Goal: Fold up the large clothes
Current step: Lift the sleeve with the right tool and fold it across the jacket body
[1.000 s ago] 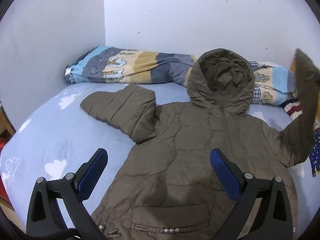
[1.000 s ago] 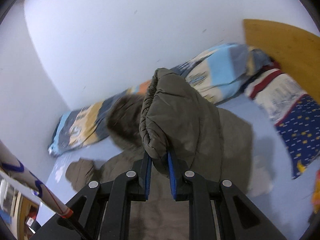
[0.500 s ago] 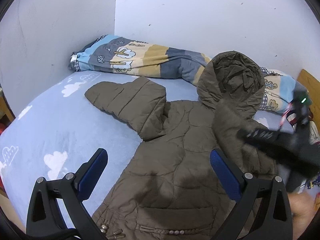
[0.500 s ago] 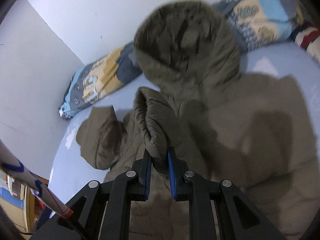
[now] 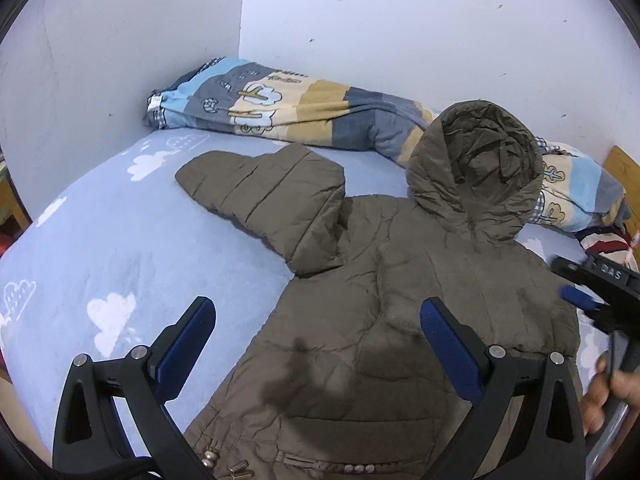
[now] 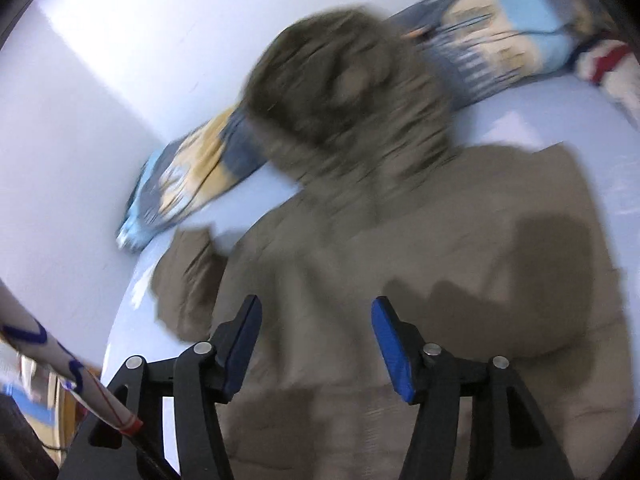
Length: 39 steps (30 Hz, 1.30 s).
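Folding the sleeves comes first: your left gripper [image 5: 316, 344] and right gripper [image 6: 316, 340] (both wide open, holding nothing) hover over the brown coat [image 5: 420, 300] lying flat below them, so grab the sleeve [image 5: 272, 196] up ahead, left of your left gripper.

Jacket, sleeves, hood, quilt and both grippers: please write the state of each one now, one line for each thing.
Jacket: lying flat on the bed sheet.
Left-side sleeve: spread out on the sheet, not folded in.
Other sleeve: not visible.
Hood: open, resting against the quilt.
Quilt: rolled along the wall.
Left gripper: open, empty.
Right gripper: open, empty.
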Each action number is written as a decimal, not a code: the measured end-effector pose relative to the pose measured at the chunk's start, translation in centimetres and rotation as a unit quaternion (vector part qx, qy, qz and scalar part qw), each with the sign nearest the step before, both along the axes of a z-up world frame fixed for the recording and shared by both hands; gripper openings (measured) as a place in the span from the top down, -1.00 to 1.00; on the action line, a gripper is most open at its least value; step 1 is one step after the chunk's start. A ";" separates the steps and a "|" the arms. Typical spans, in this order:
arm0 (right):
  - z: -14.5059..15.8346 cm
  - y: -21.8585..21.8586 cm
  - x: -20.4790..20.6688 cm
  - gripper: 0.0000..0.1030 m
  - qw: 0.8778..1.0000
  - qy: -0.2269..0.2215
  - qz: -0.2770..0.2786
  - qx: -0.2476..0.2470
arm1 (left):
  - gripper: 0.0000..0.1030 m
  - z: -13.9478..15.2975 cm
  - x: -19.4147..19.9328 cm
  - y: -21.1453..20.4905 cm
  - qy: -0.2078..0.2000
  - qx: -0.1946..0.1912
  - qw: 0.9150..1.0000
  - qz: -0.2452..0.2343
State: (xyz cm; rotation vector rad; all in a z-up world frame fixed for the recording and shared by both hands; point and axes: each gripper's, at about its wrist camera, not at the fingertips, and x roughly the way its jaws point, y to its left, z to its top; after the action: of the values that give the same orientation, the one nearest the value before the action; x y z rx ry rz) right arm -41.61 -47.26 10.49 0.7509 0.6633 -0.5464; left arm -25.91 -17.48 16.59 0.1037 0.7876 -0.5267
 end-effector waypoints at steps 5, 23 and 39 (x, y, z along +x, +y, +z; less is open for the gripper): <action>-3.5 -5.4 -3.7 -0.21 0.988 0.114 -0.093 -0.046 | -0.98 -0.7 0.5 -0.4 0.003 0.010 1.000 0.001; -5.0 3.1 6.4 -0.25 0.991 0.096 0.075 -0.049 | -0.98 -1.5 2.7 0.6 0.040 0.008 0.999 0.022; -3.1 7.2 2.5 -0.38 0.988 0.103 0.112 -0.040 | -0.98 -1.3 3.0 1.1 0.050 0.003 0.999 0.019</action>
State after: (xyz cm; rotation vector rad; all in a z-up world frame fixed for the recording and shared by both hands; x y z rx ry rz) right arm -39.11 -40.03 7.39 0.5410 0.9001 -0.4441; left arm -22.95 -16.40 15.31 0.0683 0.8867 -0.4967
